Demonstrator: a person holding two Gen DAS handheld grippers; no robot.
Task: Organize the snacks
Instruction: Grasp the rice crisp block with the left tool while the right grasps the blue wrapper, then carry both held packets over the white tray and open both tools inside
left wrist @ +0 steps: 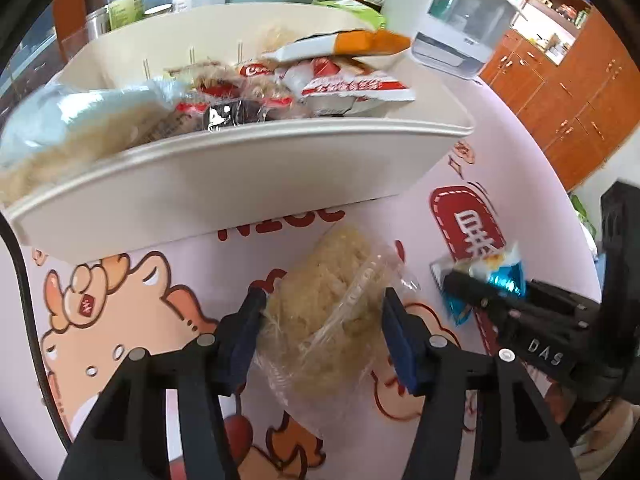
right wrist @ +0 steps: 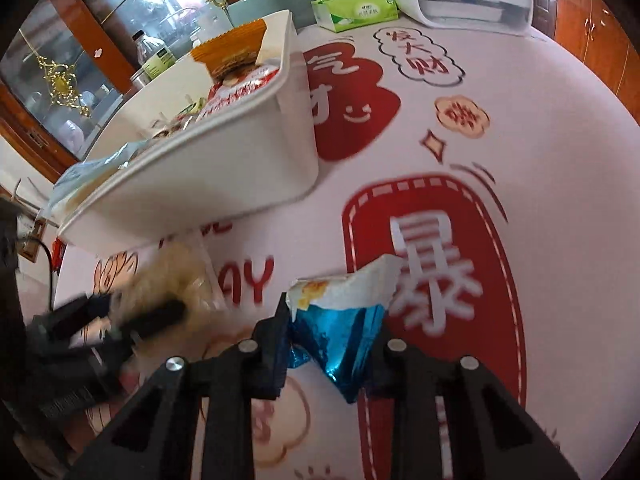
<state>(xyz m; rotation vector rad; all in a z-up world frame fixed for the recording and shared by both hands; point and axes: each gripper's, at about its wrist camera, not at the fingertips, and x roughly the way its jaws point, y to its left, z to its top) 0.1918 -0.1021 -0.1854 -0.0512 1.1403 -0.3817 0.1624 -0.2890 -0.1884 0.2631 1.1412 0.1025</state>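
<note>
I am pinching the clear noodle pack (left wrist: 324,312) in my left gripper (left wrist: 322,320) and the blue packet (right wrist: 340,336) in my right gripper (right wrist: 332,344), both just off the tablecloth (right wrist: 520,92), keeping grips gentle while lifting toward the white bin (left wrist: 240,172).

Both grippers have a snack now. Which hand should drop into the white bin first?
Probably left. The left gripper clamps the clear noodle bag directly below the white bin. The right gripper, pinching the blue packet, sits further off toward the bin's corner.
</note>
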